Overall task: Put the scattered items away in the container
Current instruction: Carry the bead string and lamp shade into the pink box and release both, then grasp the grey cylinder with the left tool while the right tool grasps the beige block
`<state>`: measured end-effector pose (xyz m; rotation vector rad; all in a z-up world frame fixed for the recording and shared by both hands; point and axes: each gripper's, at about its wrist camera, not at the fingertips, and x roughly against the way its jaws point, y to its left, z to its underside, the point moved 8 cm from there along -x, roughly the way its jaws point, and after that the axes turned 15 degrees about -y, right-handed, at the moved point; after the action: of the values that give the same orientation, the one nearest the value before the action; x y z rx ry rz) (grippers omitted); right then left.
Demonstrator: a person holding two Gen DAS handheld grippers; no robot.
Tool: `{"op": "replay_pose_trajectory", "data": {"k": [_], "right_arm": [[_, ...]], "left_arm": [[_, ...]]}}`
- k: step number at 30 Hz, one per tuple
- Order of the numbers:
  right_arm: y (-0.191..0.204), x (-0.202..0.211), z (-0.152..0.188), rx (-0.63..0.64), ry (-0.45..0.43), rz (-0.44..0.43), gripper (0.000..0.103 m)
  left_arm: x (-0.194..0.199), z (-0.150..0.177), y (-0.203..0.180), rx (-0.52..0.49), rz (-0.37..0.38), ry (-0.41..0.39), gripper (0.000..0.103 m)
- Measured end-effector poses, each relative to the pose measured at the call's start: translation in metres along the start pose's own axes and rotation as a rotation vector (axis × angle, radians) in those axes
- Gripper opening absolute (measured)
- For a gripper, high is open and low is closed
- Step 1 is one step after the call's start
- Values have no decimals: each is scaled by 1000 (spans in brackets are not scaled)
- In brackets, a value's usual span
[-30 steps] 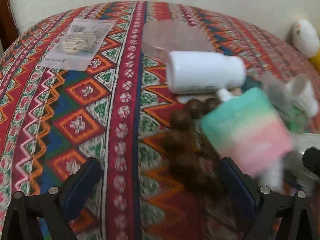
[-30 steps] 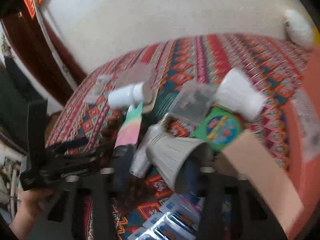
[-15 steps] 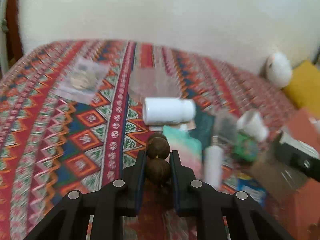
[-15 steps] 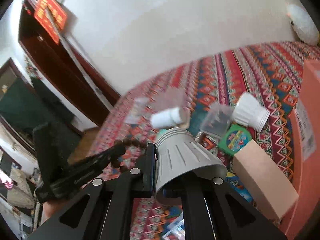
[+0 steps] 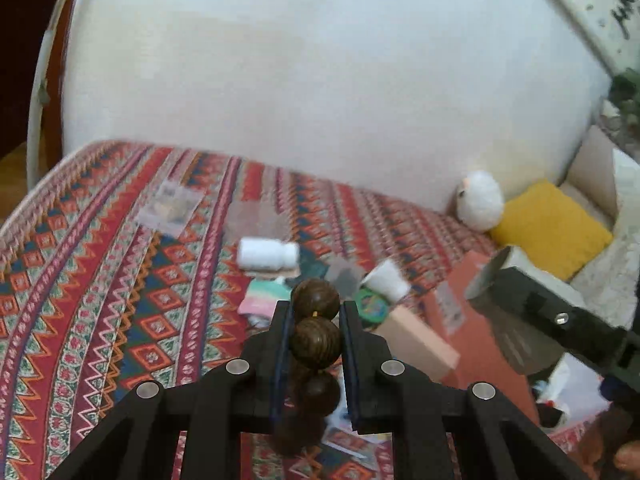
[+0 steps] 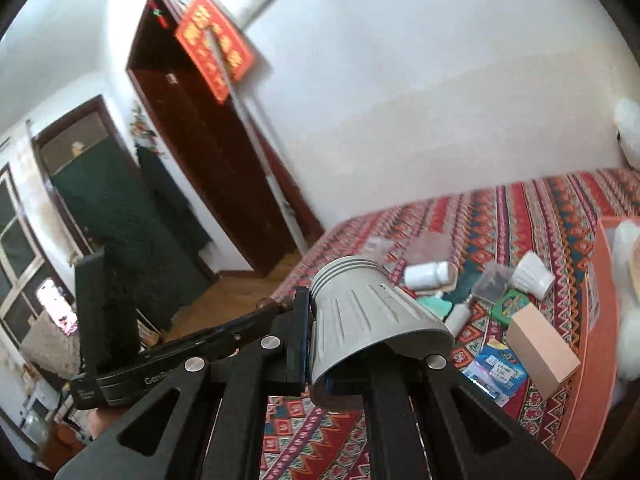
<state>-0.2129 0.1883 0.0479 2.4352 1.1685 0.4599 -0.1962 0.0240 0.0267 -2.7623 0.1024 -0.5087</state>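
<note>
Above the patterned bed cover (image 5: 100, 300), the left gripper (image 5: 314, 320) is closed on a string of brown wooden beads (image 5: 315, 338), which hangs down between its fingers (image 5: 280, 344). To the right, the right gripper (image 6: 340, 344) is clamped on a grey ribbed cup (image 6: 372, 320), lifted clear of the cover. Below them lie a white bottle (image 5: 266, 255) on its side, a pastel pouch (image 5: 262, 300), a white paper cup (image 5: 386, 280), a round green tin (image 5: 372, 306) and a pale pink box (image 5: 416, 342). The orange container (image 6: 588, 344) stands at the right, just beside the pink box. A white plush toy (image 5: 480, 200) sits far right by the wall.
</note>
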Motion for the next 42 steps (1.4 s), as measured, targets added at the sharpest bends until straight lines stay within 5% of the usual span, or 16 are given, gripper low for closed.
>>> {"op": "replay_pose_trajectory", "data": {"k": [9, 18, 23, 24, 25, 26, 27, 28, 34, 42], "right_arm": [[-1, 98, -44, 22, -179, 89, 5], [-86, 260, -114, 81, -438, 489, 5], [-152, 279, -102, -26, -357, 572, 10], [-168, 272, -93, -45, -292, 594, 13], [-183, 266, -82, -64, -215, 636, 32], [-196, 263, -72, -79, -153, 687, 51], [-203, 263, -65, -83, -119, 736, 81], [-208, 265, -62, -81, -100, 783, 86], [-185, 288, -80, 35, -150, 877, 95], [-161, 263, -81, 2, -173, 751, 99]], "left_arm": [[37, -30, -101, -110, 120, -77, 18], [12, -14, -250, -244, 322, -49, 18], [-30, 26, -309, -305, 382, 64, 21], [-41, 36, -318, -326, 380, 95, 25], [-50, 45, -324, -346, 371, 124, 43], [-58, 53, -326, -365, 354, 154, 62], [-62, 59, -327, -374, 339, 173, 67], [-62, 62, -326, -376, 330, 177, 69], [-54, 48, -290, -336, 249, 133, 79], [-36, 28, -187, -238, 113, 97, 83]]}}
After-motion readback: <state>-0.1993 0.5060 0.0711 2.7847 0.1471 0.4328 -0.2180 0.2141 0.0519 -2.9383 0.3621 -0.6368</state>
